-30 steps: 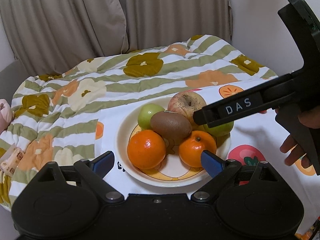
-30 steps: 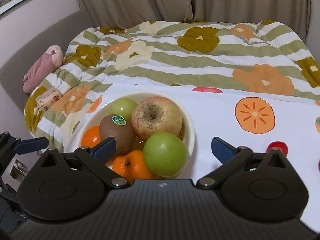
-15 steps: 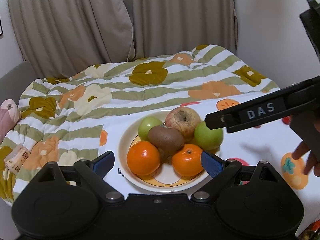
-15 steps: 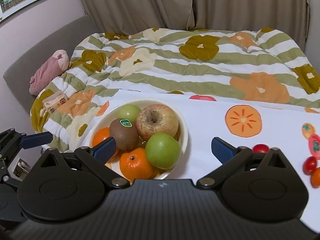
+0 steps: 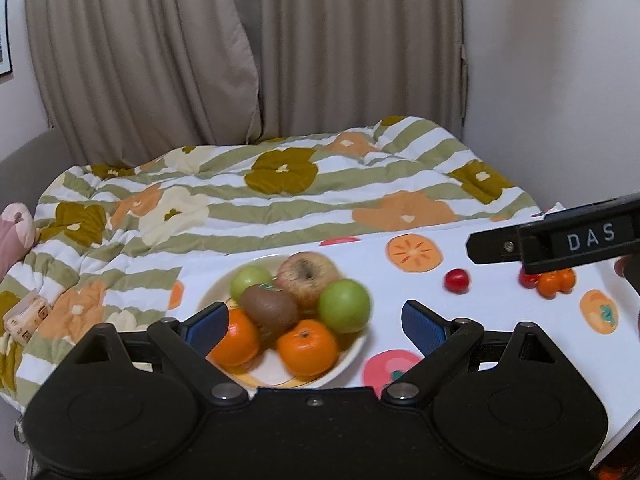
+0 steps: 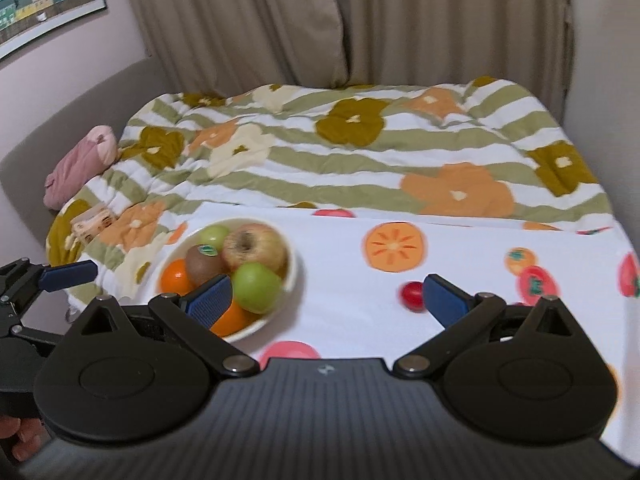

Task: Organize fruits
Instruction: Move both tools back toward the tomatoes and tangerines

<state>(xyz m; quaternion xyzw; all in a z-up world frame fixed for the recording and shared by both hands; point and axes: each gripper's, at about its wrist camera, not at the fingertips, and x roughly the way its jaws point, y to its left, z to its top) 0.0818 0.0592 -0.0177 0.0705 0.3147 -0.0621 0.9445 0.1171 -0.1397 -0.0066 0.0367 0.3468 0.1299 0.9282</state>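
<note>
From the left wrist, the left claw (image 5: 314, 322) is hanging wide open and empty above the bowl (image 5: 352, 354) of fruit sitting on the white surface (image 5: 400, 280). From the right wrist, the right claw (image 6: 328, 298) is gaping empty, the bowl (image 6: 294, 270) lying left, a cherry tomato (image 6: 412, 296) right.

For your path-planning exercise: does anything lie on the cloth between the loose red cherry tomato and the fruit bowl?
Nothing visible does. Only bare printed tablecloth lies between the cherry tomato and the bowl, though the right gripper's own finger hides the tomato's right edge.
</note>
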